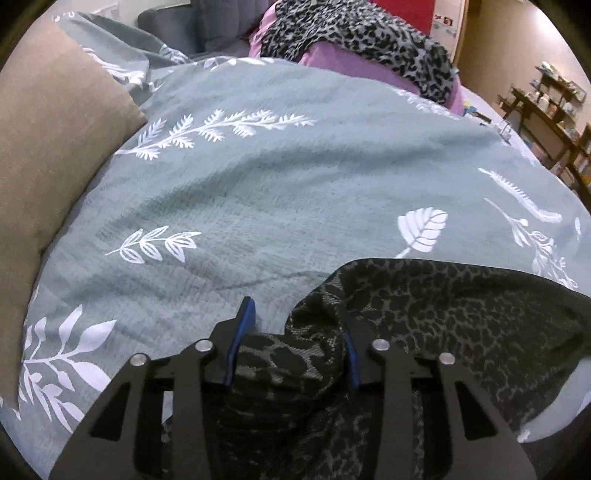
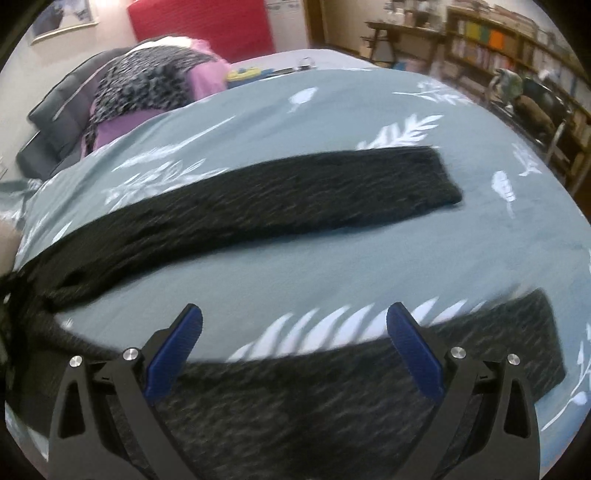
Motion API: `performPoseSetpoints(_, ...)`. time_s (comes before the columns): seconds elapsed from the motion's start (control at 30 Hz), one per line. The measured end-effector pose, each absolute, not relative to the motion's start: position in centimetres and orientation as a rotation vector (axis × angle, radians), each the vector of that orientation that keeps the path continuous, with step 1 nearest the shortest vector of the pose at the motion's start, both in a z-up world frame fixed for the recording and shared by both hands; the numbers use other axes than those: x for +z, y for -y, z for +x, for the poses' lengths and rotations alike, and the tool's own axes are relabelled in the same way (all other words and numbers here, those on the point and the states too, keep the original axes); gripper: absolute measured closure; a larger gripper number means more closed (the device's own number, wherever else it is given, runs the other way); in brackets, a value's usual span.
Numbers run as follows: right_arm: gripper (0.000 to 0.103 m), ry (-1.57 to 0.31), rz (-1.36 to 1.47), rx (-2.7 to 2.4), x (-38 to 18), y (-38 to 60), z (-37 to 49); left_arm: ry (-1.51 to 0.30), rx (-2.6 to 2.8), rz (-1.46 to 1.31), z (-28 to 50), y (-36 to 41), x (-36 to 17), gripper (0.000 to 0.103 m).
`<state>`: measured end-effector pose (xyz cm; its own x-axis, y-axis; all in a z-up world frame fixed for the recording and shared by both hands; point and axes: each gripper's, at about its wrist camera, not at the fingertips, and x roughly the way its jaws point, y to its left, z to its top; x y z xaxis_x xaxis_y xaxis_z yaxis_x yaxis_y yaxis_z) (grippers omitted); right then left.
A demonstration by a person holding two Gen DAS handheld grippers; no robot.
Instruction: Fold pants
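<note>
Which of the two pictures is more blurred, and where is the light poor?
Right wrist view: motion blur smears the pants and the duvet leaves. Left wrist view: sharper; the duvet's leaf print stays crisp, but the pants lie dim at the bottom.

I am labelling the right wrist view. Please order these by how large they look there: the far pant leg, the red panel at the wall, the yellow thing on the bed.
1. Far pant leg
2. Red panel; farther away, so true size unsure
3. Yellow thing
</note>
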<state>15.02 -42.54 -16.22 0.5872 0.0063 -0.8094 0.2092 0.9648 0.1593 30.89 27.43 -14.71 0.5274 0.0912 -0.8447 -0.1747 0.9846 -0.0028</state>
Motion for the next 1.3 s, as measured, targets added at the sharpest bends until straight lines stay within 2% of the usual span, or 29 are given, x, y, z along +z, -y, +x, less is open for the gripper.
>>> performPoseSetpoints(0.27, 0.002, -0.935, 0.367, -0.224, -17.0, 51.0, 19.5, -0.945, 0.139, -0.069, 29.2, -26.8, -11.9, 0.064)
performPoseSetpoints(0.5, 0.003, -0.924, 0.334, -0.265, -18.3, 56.0, 25.1, -0.95, 0.15, -0.061, 28.6, -26.4, -11.0, 0.064)
performPoseSetpoints(0.6, 0.01, -0.935, 0.343, -0.282, -18.9, 58.4, 27.7, -0.951, 0.155, -0.041, 28.5, -26.0, -10.5, 0.064)
performPoseSetpoints(0.73, 0.013, -0.962, 0.341, -0.303, -20.4, 61.0, 30.8, -0.955, 0.161, -0.027, 28.3, -25.7, -10.2, 0.064)
performPoseSetpoints(0.8, 0.02, -0.977, 0.339, -0.304, -21.1, 61.6, 31.9, -0.957, 0.164, -0.021, 28.3, -25.5, -10.2, 0.064)
performPoseSetpoints(0.9, 0.025, -1.002, 0.325, -0.275, -22.2, 62.0, 33.6, -0.964, 0.169, -0.016, 28.3, -25.5, -10.3, 0.064)
performPoseSetpoints(1.03, 0.025, -1.007, 0.353, -0.222, -23.2, 62.1, 34.9, -0.974, 0.177, -0.019, 28.5, -25.6, -10.4, 0.064)
performPoseSetpoints(1.07, 0.028, -1.005, 0.347, -0.211, -23.2, 62.2, 35.1, -0.975, 0.177, -0.014, 28.5, -25.5, -10.4, 0.064)
performPoseSetpoints(1.13, 0.047, -1.01, 0.334, -0.193, -23.2, 62.1, 35.4, -0.979, 0.179, -0.006, 28.6, -25.4, -10.4, 0.064)
performPoseSetpoints(1.2, 0.078, -1.015, 0.342, -0.163, -22.9, 62.0, 35.2, -0.981, 0.18, -0.007, 28.7, -25.4, -10.4, 0.064)
performPoseSetpoints(1.23, 0.082, -1.017, 0.338, -0.154, -22.6, 61.8, 35.1, -0.98, 0.18, -0.01, 28.7, -25.4, -10.3, 0.064)
performPoseSetpoints(1.3, 0.084, -1.003, 0.274, -0.156, -21.7, 61.0, 34.4, -0.977, 0.179, -0.014, 28.6, -25.5, -10.2, 0.064)
